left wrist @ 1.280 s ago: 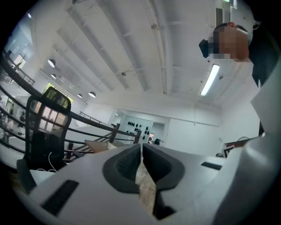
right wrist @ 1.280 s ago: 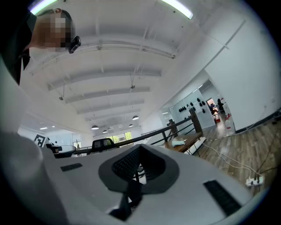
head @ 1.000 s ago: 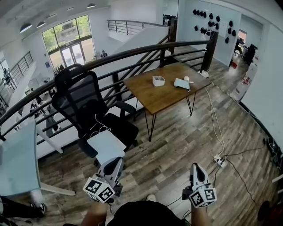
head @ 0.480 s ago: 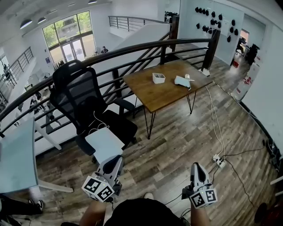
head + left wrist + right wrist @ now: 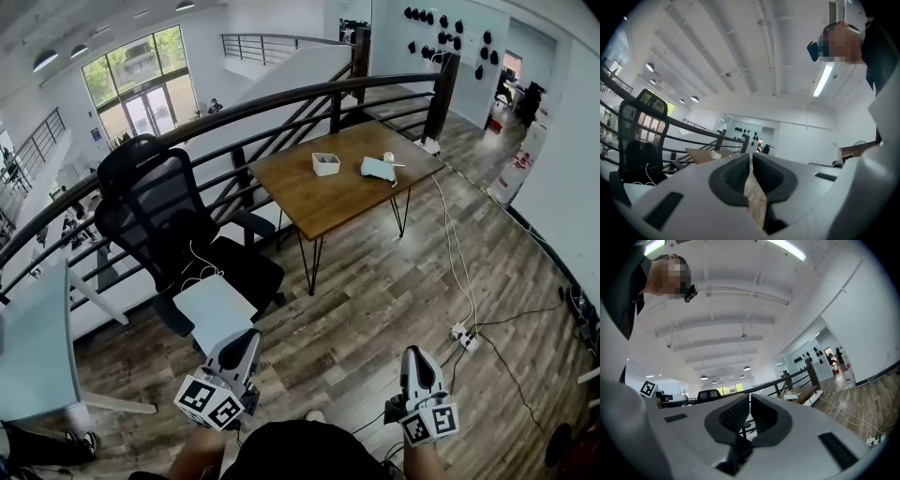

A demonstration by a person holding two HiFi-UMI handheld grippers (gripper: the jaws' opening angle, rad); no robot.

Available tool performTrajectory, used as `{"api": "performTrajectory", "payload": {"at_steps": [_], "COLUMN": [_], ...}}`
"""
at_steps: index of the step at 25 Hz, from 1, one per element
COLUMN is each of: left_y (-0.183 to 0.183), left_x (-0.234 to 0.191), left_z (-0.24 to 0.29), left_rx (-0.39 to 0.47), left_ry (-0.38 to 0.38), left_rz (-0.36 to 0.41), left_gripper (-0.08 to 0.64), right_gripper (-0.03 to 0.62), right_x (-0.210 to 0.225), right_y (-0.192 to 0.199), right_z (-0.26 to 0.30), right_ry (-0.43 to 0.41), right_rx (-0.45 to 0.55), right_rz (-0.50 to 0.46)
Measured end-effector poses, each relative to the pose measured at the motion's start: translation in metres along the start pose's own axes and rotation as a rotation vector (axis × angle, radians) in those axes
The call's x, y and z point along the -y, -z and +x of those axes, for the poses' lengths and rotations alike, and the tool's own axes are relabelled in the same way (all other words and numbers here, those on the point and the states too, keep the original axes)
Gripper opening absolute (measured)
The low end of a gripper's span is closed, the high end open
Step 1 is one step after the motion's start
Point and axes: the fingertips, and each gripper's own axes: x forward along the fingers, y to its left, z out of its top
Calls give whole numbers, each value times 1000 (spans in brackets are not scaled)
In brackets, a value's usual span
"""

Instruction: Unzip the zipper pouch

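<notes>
The zipper pouch [image 5: 378, 169], pale blue-grey, lies on a wooden table [image 5: 328, 202] far ahead by the railing. Both grippers are held low near my body, well short of the table. My left gripper [image 5: 247, 337] points forward over the floor, its jaws shut with nothing between them. My right gripper [image 5: 413, 355] is likewise shut and empty. In the left gripper view the left gripper [image 5: 751, 157] shows its pads together, with the table [image 5: 701, 154] small in the distance. In the right gripper view the right gripper [image 5: 750, 398] is closed, and the pouch [image 5: 791, 397] is a small shape on the far table.
A white box [image 5: 325, 164] sits on the table left of the pouch. A black office chair [image 5: 159, 220] with a white board on its seat stands ahead left. A dark railing [image 5: 281, 103] runs behind. Cables and a power strip [image 5: 463, 336] lie on the wooden floor at right.
The head view has shifted slightly, so the chair and table sit a little further left and higher. Both grippers stay in about the same low place.
</notes>
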Motion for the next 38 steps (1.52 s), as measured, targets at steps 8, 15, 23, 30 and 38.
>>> {"api": "performTrajectory", "payload": {"at_steps": [8, 15, 23, 30, 38], "left_y": [-2, -1, 3, 2, -11], "left_x": [14, 24, 9, -5, -53], "left_z": [26, 31, 42, 86, 142], "left_rx": [16, 7, 12, 7, 18], "left_ry": [-41, -55, -76, -19, -3], "left_rz": [50, 58, 58, 32, 32], "left_gripper": [53, 228, 307, 311, 311], "right_gripper": [71, 188, 322, 321, 307], "right_x": [28, 41, 42, 54, 64], "right_y": [-10, -13, -5, -3, -5], "right_z": [-2, -9, -2, 27, 97], "right_ry": [-5, 15, 34, 71, 79], "right_rx": [1, -3, -15, -32, -49], "right_rz": [-50, -48, -46, -47, -63]}}
